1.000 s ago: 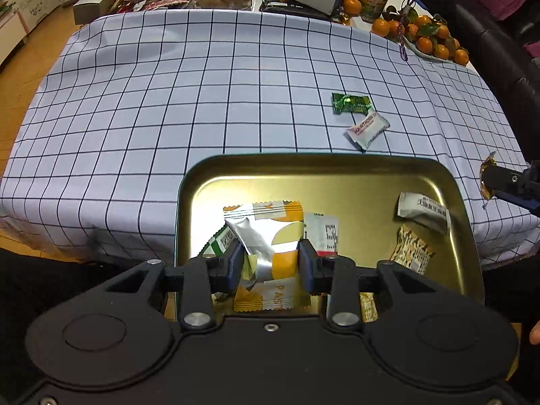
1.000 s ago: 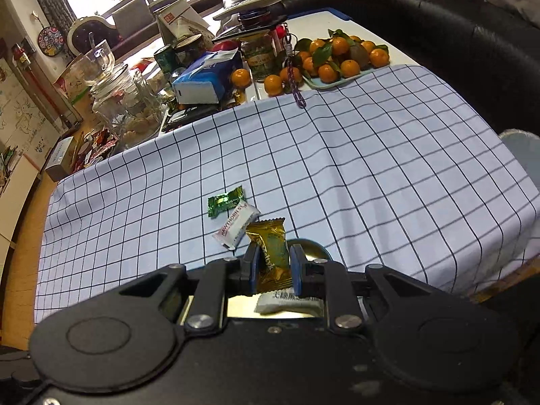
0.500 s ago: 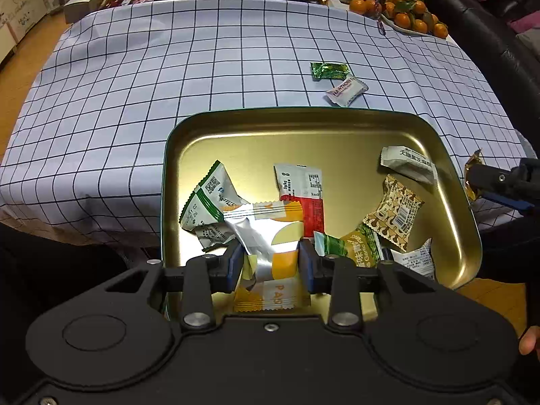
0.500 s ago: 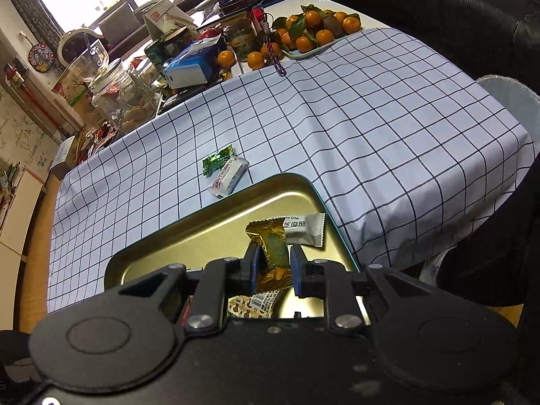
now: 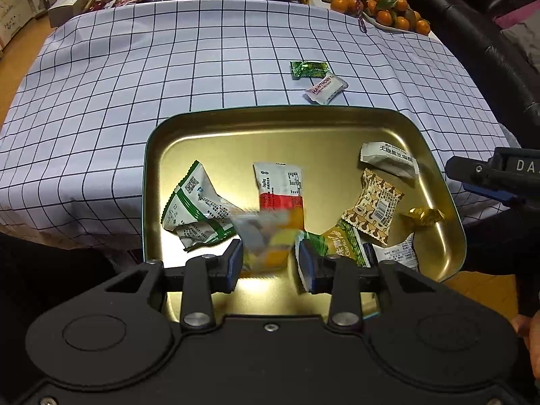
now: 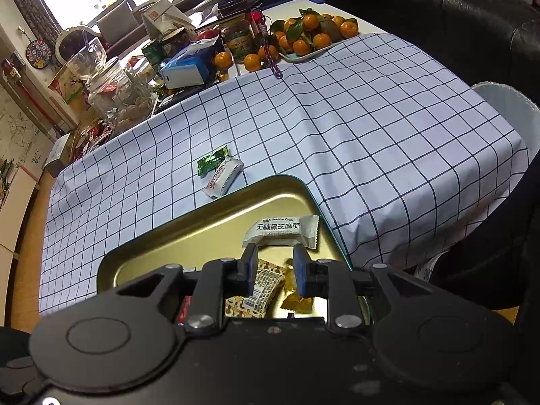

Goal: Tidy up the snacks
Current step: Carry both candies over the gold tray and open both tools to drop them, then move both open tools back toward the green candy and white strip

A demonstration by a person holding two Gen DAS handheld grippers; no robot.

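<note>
The left claw (image 5: 270, 265) points down over the near end of a gold tray (image 5: 303, 125), its jaws opening. A blurred orange and silver packet (image 5: 266, 236) sits between the pads, which no longer press on it; whether it touches either pad cannot be told through the blur. In the tray lie a green and white packet (image 5: 195, 209), a red and white packet (image 5: 280, 185), a brown patterned packet (image 5: 374, 206), a white sesame crisp packet (image 5: 388, 158) and a gold-wrapped candy (image 5: 423, 216).

The right claw (image 6: 271, 275) hangs over the tray's right side with its jaws opening as well; the gold candy lies below them, free of the pads.

Beyond the tray's far rim, on the checked cloth of the surface (image 5: 168, 67), a green candy (image 5: 308, 68) and a white hawthorn packet (image 5: 325, 88) lie touching each other. A dish of oranges (image 6: 310, 33) stands at the far end.
</note>
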